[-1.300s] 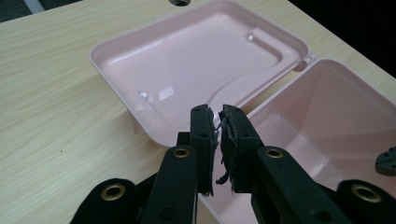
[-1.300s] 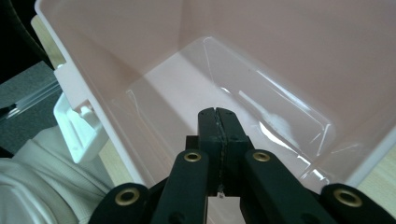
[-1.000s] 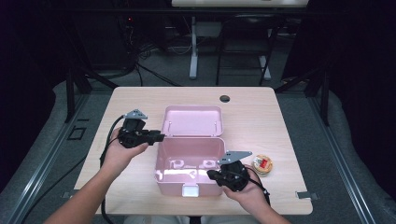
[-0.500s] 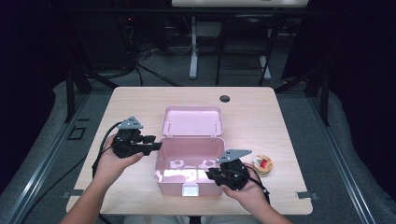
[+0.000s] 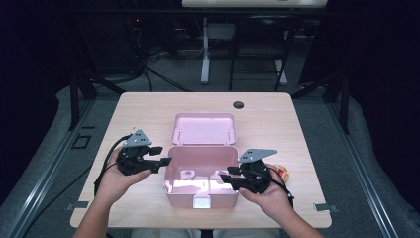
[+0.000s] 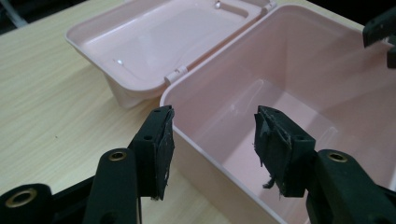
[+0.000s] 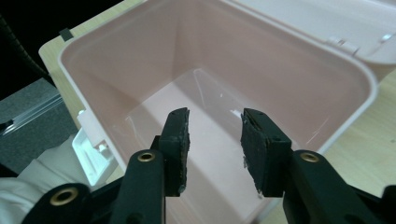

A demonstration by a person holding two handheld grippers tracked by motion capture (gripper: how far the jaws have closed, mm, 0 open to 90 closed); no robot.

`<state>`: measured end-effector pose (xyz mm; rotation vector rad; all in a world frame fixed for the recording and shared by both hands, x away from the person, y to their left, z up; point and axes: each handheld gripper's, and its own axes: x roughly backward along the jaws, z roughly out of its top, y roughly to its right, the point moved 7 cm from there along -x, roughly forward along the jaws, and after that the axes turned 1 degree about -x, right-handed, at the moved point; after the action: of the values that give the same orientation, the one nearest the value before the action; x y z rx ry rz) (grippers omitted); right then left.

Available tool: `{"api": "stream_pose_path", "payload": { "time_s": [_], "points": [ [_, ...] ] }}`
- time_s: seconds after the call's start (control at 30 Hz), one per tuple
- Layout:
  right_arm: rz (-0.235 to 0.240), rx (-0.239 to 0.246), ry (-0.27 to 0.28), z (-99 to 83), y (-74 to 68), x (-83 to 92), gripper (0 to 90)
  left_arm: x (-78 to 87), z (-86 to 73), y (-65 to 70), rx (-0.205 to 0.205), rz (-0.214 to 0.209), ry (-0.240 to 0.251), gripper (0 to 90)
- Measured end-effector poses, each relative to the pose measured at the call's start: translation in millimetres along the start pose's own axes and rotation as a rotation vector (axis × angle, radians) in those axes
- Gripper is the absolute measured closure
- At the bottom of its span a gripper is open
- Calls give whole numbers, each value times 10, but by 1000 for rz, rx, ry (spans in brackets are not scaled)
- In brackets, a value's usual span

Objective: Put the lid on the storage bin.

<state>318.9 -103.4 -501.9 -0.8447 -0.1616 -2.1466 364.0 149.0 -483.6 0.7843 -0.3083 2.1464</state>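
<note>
A pink plastic box [image 5: 200, 171] stands open at the table's middle, its lid [image 5: 204, 128] laid back behind it and its inside bare. My left gripper [image 5: 162, 155] sits at the box's left wall. In the left gripper view its jaws [image 6: 212, 135] have just been opening; they straddle the rim [image 6: 205, 144] without pressing on it. My right gripper [image 5: 229, 179] hangs over the box's front right part. Its jaws [image 7: 215, 135] have also just been opening, with nothing between them above the box floor [image 7: 210, 140]. The right gripper's tip [image 6: 380, 32] pokes in across the box.
A small round red and orange thing [image 5: 284, 172] lies on the table just right of the right hand. A white latch [image 5: 200, 201] sits on the box's front wall. A dark round hole [image 5: 238, 104] marks the table's far side.
My left gripper has drawn back left and toward the person, off the box's left edge, and its jaws have spread. My right gripper has lifted a little and its jaws have parted.
</note>
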Motion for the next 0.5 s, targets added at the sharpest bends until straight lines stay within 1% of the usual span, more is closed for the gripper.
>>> {"api": "stream_pose_path", "payload": {
  "time_s": [0.03,0.1,0.17,0.23,0.27,0.3,0.33,0.43,0.5],
  "points": [
    [-4,3,2,14,9,14,602,13,-13,4,-6,2,-18,470],
    [-16,12,9,48,35,41,582,41,-21,12,-7,7,-28,470],
    [-25,15,15,77,55,68,559,68,-20,8,1,14,-18,470],
    [-34,30,24,111,77,92,530,95,-26,-8,9,17,-15,467],
    [-38,31,17,115,83,102,525,108,-38,-12,24,13,-16,464],
    [-47,38,21,128,95,115,510,121,-48,-18,26,4,-17,453],
    [-50,43,23,136,103,126,500,123,-56,-19,36,1,-14,442],
    [-57,57,23,147,149,149,466,128,-106,-41,58,2,-33,397],
    [-54,43,13,146,172,164,466,132,-111,-52,62,8,-29,374]
  ]
}}
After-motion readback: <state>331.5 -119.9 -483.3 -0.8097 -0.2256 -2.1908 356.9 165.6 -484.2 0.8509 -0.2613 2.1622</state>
